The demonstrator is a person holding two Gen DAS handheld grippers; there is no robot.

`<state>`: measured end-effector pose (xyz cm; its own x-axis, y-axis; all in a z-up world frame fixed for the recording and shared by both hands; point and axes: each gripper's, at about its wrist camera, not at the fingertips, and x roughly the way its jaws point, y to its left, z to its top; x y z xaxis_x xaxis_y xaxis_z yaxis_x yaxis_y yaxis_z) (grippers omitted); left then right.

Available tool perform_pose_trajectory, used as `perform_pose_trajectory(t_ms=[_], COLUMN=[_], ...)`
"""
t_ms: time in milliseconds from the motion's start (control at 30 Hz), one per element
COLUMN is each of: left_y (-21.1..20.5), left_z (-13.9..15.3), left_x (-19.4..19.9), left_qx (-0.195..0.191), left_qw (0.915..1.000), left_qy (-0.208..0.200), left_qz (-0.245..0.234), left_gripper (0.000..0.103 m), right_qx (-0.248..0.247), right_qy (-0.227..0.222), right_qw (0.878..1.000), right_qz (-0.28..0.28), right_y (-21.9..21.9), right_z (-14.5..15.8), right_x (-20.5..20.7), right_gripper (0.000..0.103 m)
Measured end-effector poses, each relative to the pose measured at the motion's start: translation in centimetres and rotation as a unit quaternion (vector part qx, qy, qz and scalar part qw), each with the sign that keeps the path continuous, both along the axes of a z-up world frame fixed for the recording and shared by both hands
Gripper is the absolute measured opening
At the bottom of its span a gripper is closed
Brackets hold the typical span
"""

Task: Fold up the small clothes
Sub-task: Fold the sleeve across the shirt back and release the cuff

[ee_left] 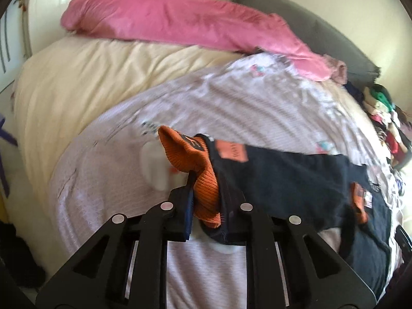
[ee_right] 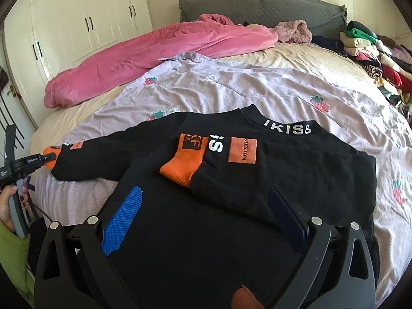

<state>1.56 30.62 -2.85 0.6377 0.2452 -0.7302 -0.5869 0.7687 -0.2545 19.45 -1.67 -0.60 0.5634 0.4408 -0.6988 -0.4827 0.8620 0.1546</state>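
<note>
Black sweatshirt (ee_right: 231,180) on lilac sheet (ee_right: 231,90), pink quilt (ee_right: 154,49) behind, clothes pile (ee_right: 373,54) right

— What can I read from here?
— On the black sweatshirt (ee_right: 231,219), white letters "IKISS" run along the back of its collar (ee_right: 287,128).
— Anything lower down?
— I make out "PRESTON" set sideways on an orange patch (ee_right: 242,151), and beside it a white "SS". The orange cuff (ee_right: 184,163) carries a dark label; I can't make out its letters.
</note>
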Motion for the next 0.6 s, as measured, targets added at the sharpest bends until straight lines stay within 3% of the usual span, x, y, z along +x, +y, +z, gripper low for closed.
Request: perform_pose_trajectory(t_ms=[267, 600], left_y=[-4.2, -11.0], left_z=[4.2, 6.1], left_x=[1.4, 4.9], left_qx=[0.002, 0.010], left_qw=[0.9962, 0.9857], left_qy=[-0.061, -0.077], left_qz=[-0.062, -0.149], left_gripper=[0.009, 0.008], right_qx=[0.023, 0.039], right_qy=[-0.009, -0.015], right_qw=[1.000, 0.997], right_qz=[-0.018, -0.058], right_y=[-1.7, -5.5], right_z=[1.2, 2.0], right_x=[-0.9, -1.9], right_gripper=[0.098, 0.098])
